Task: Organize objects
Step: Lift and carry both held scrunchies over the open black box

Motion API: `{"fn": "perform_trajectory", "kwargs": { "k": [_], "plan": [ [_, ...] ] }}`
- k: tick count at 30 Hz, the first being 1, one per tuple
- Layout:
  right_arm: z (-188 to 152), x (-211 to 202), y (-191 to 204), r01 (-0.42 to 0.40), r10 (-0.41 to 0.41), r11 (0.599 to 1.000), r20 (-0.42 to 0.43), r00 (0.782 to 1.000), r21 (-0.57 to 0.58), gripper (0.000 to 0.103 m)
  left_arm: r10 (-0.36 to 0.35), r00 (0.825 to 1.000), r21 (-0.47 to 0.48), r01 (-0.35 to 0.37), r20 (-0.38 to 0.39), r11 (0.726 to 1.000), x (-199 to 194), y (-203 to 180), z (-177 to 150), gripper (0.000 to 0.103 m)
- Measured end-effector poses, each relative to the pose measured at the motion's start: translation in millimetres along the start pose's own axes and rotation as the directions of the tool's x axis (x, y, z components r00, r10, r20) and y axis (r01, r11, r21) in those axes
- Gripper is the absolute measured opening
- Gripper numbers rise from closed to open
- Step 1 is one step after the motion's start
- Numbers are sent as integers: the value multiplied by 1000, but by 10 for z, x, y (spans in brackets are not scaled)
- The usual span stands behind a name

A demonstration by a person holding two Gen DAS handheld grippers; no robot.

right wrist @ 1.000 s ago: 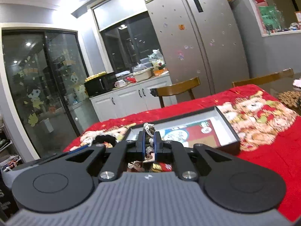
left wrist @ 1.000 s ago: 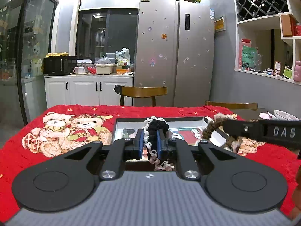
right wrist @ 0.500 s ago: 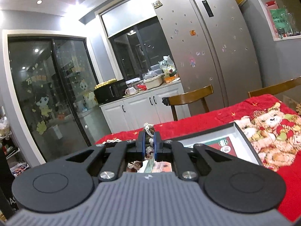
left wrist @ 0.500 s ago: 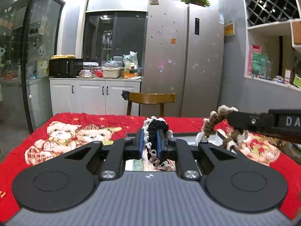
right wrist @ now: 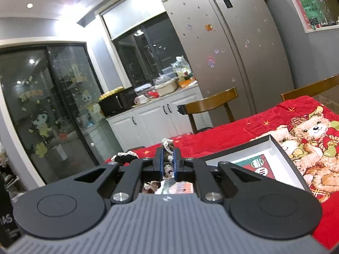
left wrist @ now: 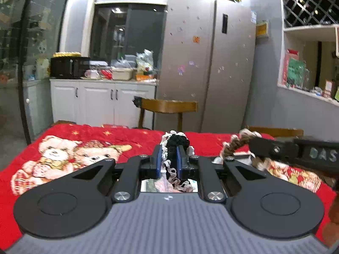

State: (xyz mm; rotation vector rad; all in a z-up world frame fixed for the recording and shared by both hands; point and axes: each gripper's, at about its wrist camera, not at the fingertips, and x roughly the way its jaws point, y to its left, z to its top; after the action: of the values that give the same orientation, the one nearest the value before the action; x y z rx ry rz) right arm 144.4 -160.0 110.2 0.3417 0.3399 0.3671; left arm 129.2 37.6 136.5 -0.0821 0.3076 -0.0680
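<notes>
My left gripper (left wrist: 167, 158) is shut on a black scrunchie with white lace trim (left wrist: 177, 141), held up above the red bear-print tablecloth (left wrist: 70, 148). My right gripper (right wrist: 167, 158) is shut on a brown braided scrunchie with pale trim (right wrist: 167, 143). In the left wrist view the right gripper comes in from the right with that brown scrunchie (left wrist: 237, 142) at its tip. An open black box with a white inside and a printed card (right wrist: 262, 165) lies on the cloth, to the right in the right wrist view. The black scrunchie also shows in the right wrist view (right wrist: 125, 157).
A wooden chair (left wrist: 167, 108) stands behind the table, another chair back (left wrist: 275, 131) at the right. Behind are white cabinets (left wrist: 101, 101), a microwave (left wrist: 70, 66), a grey fridge (left wrist: 211, 63) and wall shelves (left wrist: 307, 42).
Both grippers have lifted and tilted up, each still holding its scrunchie. The box has dropped lower in both views and is largely hidden in the left wrist view.
</notes>
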Motion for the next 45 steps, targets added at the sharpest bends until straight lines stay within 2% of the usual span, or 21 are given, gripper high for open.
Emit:
{"fn": "perform_trajectory", "kwargs": {
  "k": [8,12,20,27,31,34,37,40,45],
  "plan": [
    [-163,292,-138,38,-40,999,-67,997,-25,10,-27,994,1,28,-104,1000,356,67,-402,17],
    [-253,455,-151,15,-24,998,-136,990,-66,11,-30,992,8,31,-121,999,397,90,-538,17],
    [-397,525,-135,-35,13,993,-196,981,-109,11,-24,984,11,26,-174,1000,512,115,-703,17],
    [-474,515,-155,-69,37,990,-238,971,-125,10,24,985,39,-17,-173,999,512,138,-751,17],
    [-527,529,-234,-55,26,993,-254,967,-109,11,-1,979,23,6,-204,1000,561,164,-770,17],
    [-586,481,-287,-34,6,993,-254,967,-109,10,51,982,60,-41,-184,997,558,177,-748,17],
    [-610,479,-336,-19,-8,995,-260,966,-102,11,28,979,23,-24,-202,999,587,245,-737,17],
    [-627,478,-357,-30,3,995,-259,966,-99,11,51,978,38,-44,-203,998,628,268,-750,17],
    [-692,482,-361,-40,11,994,-265,964,-104,10,45,977,19,-42,-208,999,667,315,-753,17]
  ]
}}
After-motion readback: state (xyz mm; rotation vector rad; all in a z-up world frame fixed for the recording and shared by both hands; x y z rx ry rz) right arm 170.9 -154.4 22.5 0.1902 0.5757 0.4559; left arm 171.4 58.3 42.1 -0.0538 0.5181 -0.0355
